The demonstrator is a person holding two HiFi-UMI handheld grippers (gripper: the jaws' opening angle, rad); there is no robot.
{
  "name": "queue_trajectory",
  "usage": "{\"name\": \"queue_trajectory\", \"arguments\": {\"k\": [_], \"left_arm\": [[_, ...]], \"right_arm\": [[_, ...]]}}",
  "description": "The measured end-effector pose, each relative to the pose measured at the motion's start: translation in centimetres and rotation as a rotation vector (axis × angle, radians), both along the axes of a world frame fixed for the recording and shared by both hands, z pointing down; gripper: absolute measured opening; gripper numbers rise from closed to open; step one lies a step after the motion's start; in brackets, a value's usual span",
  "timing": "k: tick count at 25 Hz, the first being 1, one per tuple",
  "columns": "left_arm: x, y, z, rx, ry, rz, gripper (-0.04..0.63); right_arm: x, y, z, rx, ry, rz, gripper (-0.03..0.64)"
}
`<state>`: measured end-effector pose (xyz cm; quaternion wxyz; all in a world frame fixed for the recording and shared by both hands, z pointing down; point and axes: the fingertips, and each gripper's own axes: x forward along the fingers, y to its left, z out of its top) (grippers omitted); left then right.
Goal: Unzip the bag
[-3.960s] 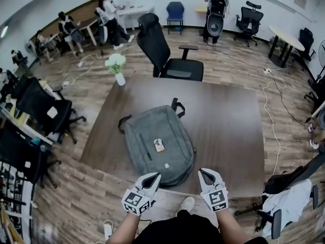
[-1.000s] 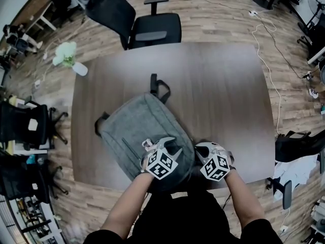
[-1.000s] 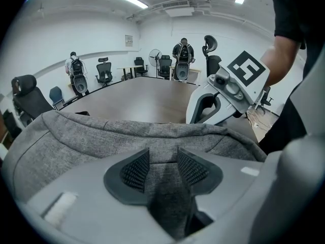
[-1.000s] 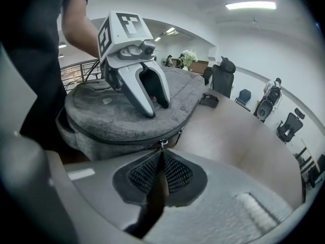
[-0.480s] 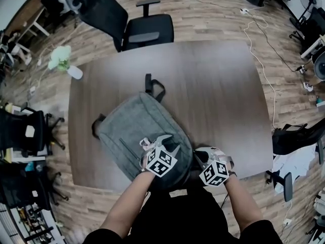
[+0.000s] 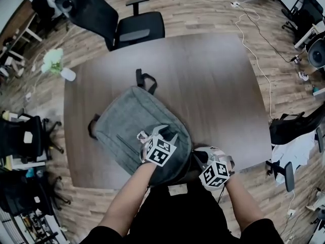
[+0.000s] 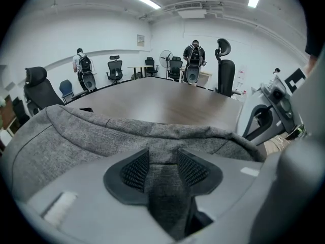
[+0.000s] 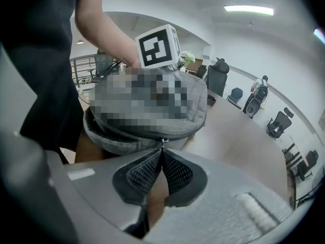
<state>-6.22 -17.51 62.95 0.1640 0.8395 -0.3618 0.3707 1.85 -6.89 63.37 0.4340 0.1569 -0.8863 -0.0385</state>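
Soft grey bag [image 6: 133, 122] lies at the near edge of the bench [image 6: 218, 80], held at both ends of the job.
The left gripper [image 7: 160, 162] has its jaws clamped on a limp fabric fold. The right gripper [image 8: 161, 159] has its jaws pinched together on the small, probably slippery zipper pull [image 8: 162, 142] at the bag's near-right side.

A dark wooden desk [image 6: 218, 85] stands on a plank floor [image 6: 203, 9]; a black office chair [image 6: 119, 22] sits at its far edge; a vase of pale flowers [image 6: 57, 64] stands on the floor beyond the far left corner; a white cable [image 6: 259, 50] trails past the right edge.
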Motion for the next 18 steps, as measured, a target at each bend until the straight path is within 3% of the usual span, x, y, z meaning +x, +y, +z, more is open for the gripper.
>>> {"name": "queue_trajectory", "arguments": {"k": [18], "left_arm": [[1.7, -5.8, -0.1, -0.004, 0.024, -0.172, 0.172]], "right_arm": [[1.7, 0.6, -1.2, 0.05, 0.04, 0.125, 0.011]]}}
